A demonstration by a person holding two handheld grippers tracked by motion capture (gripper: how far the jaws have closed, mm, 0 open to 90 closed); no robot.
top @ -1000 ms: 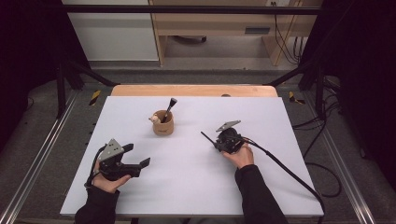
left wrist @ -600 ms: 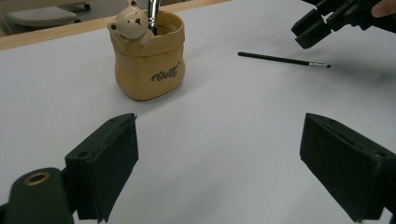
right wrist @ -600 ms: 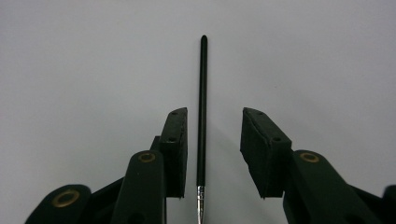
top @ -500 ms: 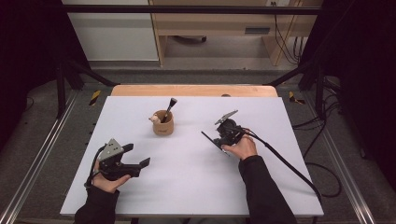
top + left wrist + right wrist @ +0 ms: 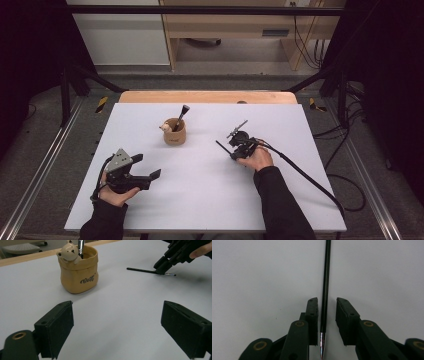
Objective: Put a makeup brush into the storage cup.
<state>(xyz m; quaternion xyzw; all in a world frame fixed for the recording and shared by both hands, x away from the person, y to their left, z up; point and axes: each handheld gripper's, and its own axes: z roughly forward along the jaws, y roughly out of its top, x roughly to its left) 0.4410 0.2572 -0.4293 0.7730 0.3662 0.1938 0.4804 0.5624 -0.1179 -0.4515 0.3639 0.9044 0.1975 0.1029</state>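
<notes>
Black pen (image 5: 325, 290) between right gripper (image 5: 326, 315) jaws, tip cut off below.

Two grippers (image 5: 150, 176) (image 5: 226, 149) (handheld), bear pot (image 5: 174, 134)

Black handheld tools, dark sleeves.
Left tool (image 5: 134, 173): matte black, flat rectangular pads, brass-coloured pivot rivets, grey three-cornered plate on top. Right tool (image 5: 325, 320): black linkage arms with brass rivets, small screw holes in the pads, thick black cable trailing behind. Long dark sleeves to both wrists.
</notes>
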